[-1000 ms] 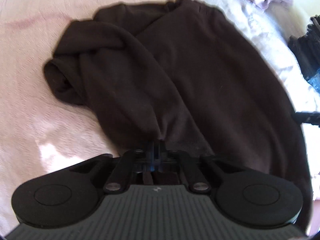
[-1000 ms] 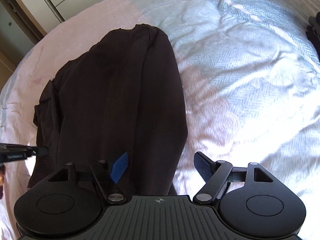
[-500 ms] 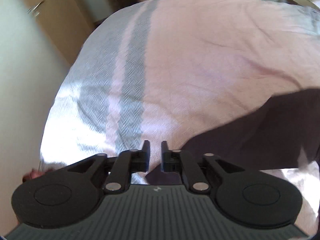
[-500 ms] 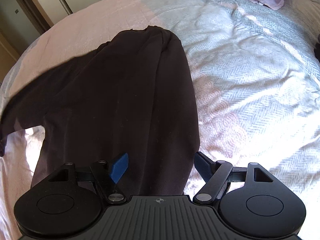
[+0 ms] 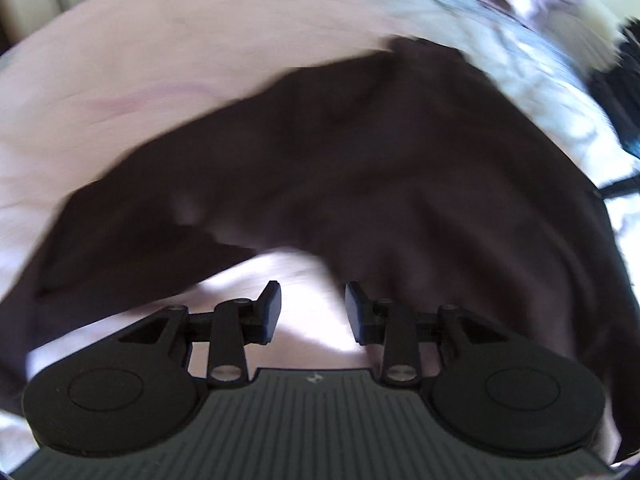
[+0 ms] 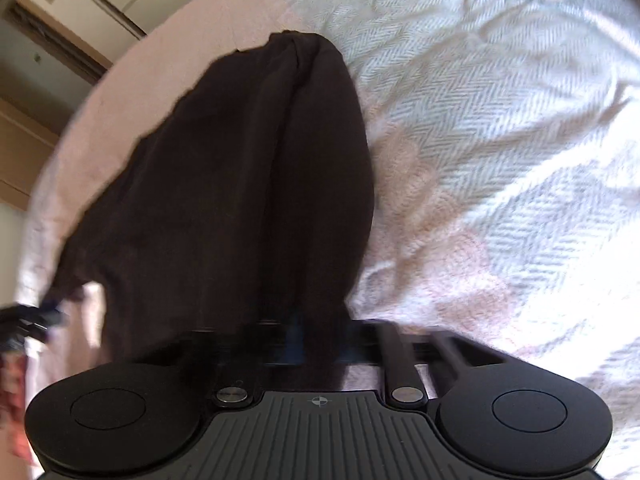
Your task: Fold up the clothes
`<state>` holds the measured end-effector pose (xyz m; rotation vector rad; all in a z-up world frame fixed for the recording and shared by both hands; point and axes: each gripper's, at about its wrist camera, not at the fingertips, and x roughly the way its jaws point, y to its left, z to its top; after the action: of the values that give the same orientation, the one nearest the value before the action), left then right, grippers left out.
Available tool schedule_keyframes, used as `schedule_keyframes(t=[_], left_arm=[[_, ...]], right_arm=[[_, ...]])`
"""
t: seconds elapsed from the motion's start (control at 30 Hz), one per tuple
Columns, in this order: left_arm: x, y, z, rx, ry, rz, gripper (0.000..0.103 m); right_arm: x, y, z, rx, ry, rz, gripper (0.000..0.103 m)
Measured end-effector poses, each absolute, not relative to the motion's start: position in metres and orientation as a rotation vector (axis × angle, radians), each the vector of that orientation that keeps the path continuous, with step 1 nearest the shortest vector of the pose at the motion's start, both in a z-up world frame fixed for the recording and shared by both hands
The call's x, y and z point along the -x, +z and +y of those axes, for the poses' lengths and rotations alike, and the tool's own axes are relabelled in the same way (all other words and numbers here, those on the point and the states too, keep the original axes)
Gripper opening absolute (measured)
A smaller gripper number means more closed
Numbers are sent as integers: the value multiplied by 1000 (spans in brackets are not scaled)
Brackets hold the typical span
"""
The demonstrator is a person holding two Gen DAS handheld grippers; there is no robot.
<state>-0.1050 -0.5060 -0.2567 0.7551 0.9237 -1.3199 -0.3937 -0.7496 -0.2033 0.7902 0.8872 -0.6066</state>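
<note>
Pale pink and grey herringbone bedspread [image 6: 500, 128] fills both my views, with cupboard doors [image 6: 80, 8] in the upper left of the right wrist frame. My left gripper [image 5: 313, 307] stands open, its blue pads over bare bedspread and gripping nothing. The dark brown garment [image 5: 380, 168] arcs across the middle of that blurred frame. In the right wrist view the garment [image 6: 248, 184] runs from upper centre down to my right gripper [image 6: 316, 348], whose fingers are smeared and part hidden by cloth; I cannot tell their spacing. No readable writing shows, only a small crosshair mark [image 6: 319, 401] on the housing.
</note>
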Motion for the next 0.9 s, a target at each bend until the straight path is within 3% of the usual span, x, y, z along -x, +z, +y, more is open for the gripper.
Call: schedule_keyframes(t=[0.13,0.37,0.63,0.77,0.83,0.87,0.9], left_arm=[[140,-251,-534,-773,-1432,932,30],[181,-239,-566,-780,-1538,887,33],[145,-239,-565,-832,-1420,870,37],[95,-233,-572,-820,-1318,821,40],[71,-233,-584,-825,-1297,776,42],[59,-233,-590,-827,-1287,752,45],[50,-236,-599,-830,-1294,738,46]], right_arm=[[406,-187,-766,-801,-575,867,4],[421,-120,-775,-282,-819,945,4],[446,-98,-825,-51,-1053,891,5],[432,-115,-841,-96,-1065,958,7],[418,-119,-828,-125,-1027,952,26],[409,-120,-820,-136,-1004,946,53],[399,-122,-813,-133,-982,931,73]])
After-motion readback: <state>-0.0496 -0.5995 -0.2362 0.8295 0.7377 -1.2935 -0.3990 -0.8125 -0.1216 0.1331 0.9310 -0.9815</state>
